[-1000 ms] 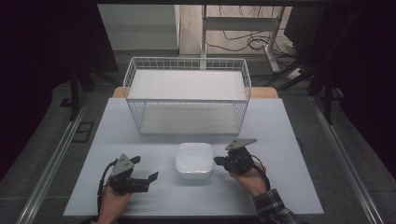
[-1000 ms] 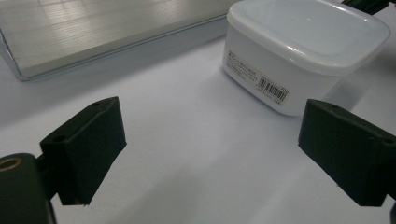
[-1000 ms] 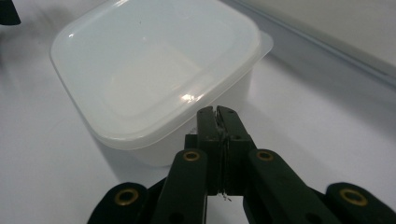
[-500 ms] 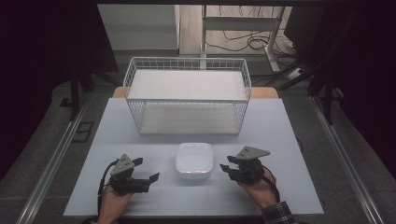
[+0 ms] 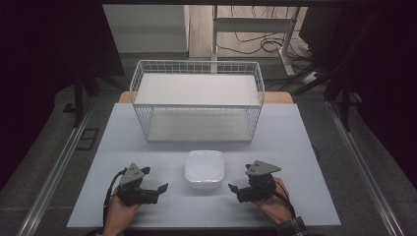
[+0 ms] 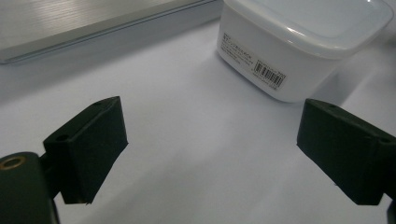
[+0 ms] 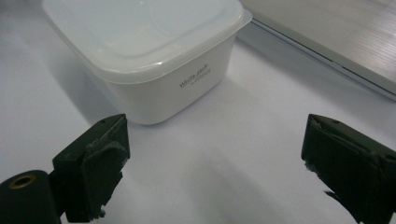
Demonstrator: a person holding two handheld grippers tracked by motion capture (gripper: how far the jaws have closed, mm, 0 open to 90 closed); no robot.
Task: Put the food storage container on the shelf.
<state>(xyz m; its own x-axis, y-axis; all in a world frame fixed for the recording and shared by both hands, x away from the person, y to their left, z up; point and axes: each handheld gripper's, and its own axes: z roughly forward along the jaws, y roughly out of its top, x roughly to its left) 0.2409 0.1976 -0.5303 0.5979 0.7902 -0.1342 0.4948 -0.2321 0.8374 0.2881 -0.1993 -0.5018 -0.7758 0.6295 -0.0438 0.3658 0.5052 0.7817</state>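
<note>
Room: dark surroundings, a grey floor, cables and a metal frame beyond the far edge of the table [image 5: 295, 132].
Surface: pale, flat table top, bare around the work.
Container: a white lidded plastic container [image 5: 204, 168] stands on the near half of the table, between the two grippers and touched by neither.
Basket: a white wire basket [image 5: 196, 101] stands behind the container, well apart from it, and blocks nothing.
Left gripper: the left gripper [image 5: 160, 189] is held low, left of the container, jaws spread wide with nothing between them; its own view shows the container [image 6: 299, 42] ahead and to the right.
Right gripper: the right gripper [image 5: 235, 189] sits just right of the container; its jaws have just been opening and now stand wide with only bare table between them.
Cut off: both gripper views crop the container's [image 7: 144, 51] far side.
Hard to read: small print and a barcode label on the container walls are too small to make out.
</note>
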